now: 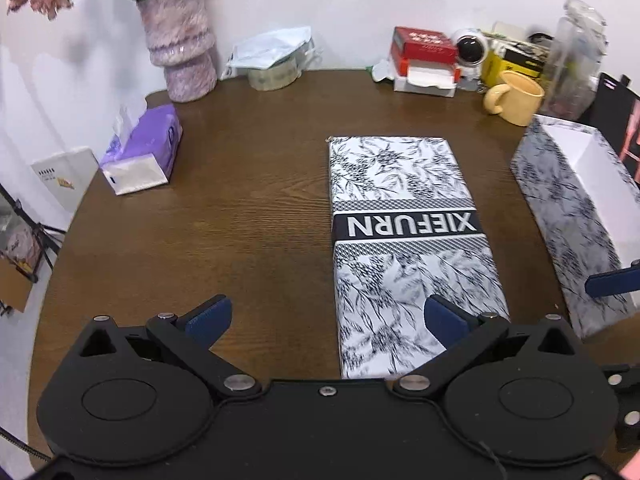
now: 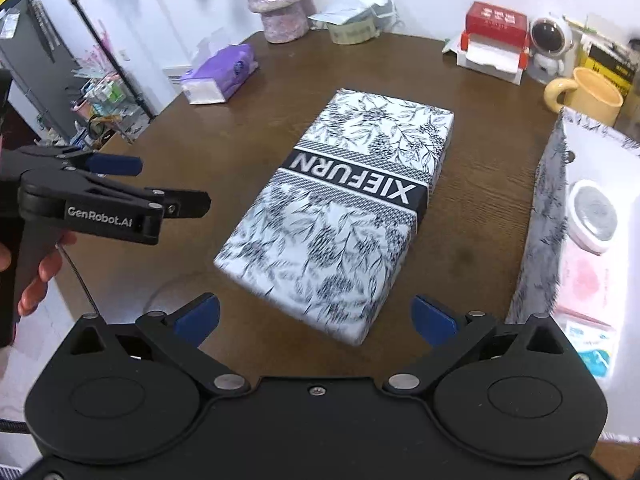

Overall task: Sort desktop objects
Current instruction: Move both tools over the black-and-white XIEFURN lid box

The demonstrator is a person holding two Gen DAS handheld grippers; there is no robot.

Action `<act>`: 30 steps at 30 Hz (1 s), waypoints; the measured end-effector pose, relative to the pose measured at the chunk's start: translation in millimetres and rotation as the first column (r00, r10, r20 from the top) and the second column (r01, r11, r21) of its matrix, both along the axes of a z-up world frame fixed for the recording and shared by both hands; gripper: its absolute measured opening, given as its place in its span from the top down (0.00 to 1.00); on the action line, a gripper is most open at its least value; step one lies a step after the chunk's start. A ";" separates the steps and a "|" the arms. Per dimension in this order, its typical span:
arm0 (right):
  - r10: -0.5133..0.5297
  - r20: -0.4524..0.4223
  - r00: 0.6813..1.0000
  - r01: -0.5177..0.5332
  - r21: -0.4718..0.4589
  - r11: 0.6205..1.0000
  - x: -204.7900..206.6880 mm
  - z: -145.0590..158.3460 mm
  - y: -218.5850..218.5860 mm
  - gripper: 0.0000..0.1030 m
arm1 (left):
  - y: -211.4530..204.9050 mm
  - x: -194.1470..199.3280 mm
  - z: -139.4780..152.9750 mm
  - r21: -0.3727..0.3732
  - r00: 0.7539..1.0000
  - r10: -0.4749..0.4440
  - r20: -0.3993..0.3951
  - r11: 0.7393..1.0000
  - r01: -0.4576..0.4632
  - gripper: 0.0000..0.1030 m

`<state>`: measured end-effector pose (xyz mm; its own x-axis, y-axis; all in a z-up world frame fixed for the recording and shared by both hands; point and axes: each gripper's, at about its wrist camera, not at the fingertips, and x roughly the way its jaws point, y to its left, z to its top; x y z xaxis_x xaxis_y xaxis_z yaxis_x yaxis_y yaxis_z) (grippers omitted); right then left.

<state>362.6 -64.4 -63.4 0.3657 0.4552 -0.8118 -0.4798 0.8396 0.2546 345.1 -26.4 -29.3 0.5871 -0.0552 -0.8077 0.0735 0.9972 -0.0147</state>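
A patterned black-and-white box lid marked XIEFURN lies flat on the brown table. My left gripper hovers open at the lid's near left corner, its right finger over the lid. To the right stands the matching open box. In the right wrist view the lid lies diagonally just ahead of my open right gripper. The open box holds a round white object and pink packets. A hand holds the left gripper at the left, its jaws apart and empty.
Along the back stand a purple vase, face masks on a tape roll, a red box, an astronaut figure and a yellow mug. A purple tissue pack lies at the left. The table edge curves at the left.
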 end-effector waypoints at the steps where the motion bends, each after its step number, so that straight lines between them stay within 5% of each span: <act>1: -0.009 -0.008 1.000 0.009 0.006 1.000 6.5 -5.9 0.9 0.00 | -0.5 6.0 -3.9 -0.005 1.000 0.005 -0.009 1.000 -0.005 0.00; 13: -0.105 -0.104 0.989 0.114 0.085 0.990 55.5 -60.9 5.1 0.00 | -22.5 60.5 -46.7 -0.014 0.997 -0.010 -0.075 1.000 0.009 0.00; 30: -0.197 -0.136 0.971 0.217 0.148 0.965 90.7 -91.0 4.8 0.00 | -46.4 96.0 -74.4 -0.067 0.996 -0.020 -0.090 0.998 0.014 0.00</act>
